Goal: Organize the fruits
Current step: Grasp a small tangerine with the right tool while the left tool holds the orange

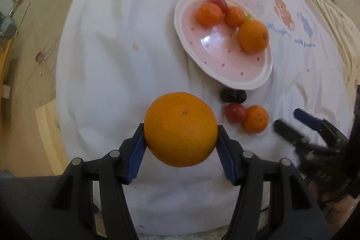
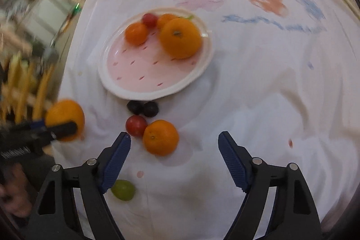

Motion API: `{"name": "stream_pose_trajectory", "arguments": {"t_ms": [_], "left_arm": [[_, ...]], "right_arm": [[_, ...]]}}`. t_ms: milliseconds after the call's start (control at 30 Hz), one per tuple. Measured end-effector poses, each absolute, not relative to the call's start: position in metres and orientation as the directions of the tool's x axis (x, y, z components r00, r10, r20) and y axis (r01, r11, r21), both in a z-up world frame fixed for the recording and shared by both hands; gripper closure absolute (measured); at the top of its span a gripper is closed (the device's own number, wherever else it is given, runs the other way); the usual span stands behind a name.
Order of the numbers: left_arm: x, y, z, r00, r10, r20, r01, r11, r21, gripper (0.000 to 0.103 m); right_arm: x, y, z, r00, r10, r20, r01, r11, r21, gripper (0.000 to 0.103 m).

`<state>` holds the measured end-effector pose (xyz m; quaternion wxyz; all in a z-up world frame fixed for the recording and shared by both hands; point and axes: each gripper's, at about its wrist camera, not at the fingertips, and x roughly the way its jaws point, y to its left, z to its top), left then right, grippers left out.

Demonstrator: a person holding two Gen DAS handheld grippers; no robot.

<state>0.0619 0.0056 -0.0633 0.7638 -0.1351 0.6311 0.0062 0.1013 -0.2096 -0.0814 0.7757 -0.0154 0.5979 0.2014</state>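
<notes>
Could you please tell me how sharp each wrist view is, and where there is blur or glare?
Left wrist view: the held orange and left gripper are crisp; the right gripper is motion-smeared; a soft glare sits on the plate. Right wrist view: the tablecloth print and left-edge clutter are smeared; the right gripper's fingers stay sharp. Both views bend strongly toward the edges.

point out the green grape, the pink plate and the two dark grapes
green grape (image 2: 123,190), right wrist view, its middle
pink plate (image 2: 137,79), right wrist view, bare inside
dark grapes (image 2: 142,108), right wrist view, where they meet
</notes>
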Motion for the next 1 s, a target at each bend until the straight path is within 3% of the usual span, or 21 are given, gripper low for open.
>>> {"name": "stream_pose_trajectory", "arguments": {"t_ms": [233,533,800,1000], "left_arm": [[0.069,0.007,-0.057,0.235,-0.158,-0.959,-0.189,0.961,-0.204,0.047],[0.069,0.005,-0.059,0.228,-0.179,-0.957,-0.197,0.954,-0.225,0.048],[0.07,-0.001,-0.058,0.251,-0.13,-0.959,-0.166,0.97,-0.175,0.048],[0.072,0.001,-0.067,0.246,-0.107,-0.963,-0.181,0.971,-0.154,0.048]], "right_arm": [[0.109,-0.193,-0.111,0.127,0.241,-0.962,-0.372,0.911,0.179,0.021],[0.108,-0.173,-0.117,0.155,0.229,-0.961,-0.449,0.883,0.138,0.022],[0.103,-0.168,-0.12,0.134,0.235,-0.963,-0.491,0.86,0.142,0.056],[0.103,-0.176,-0.115,0.118,0.281,-0.952,-0.473,0.859,0.195,0.056]]}}
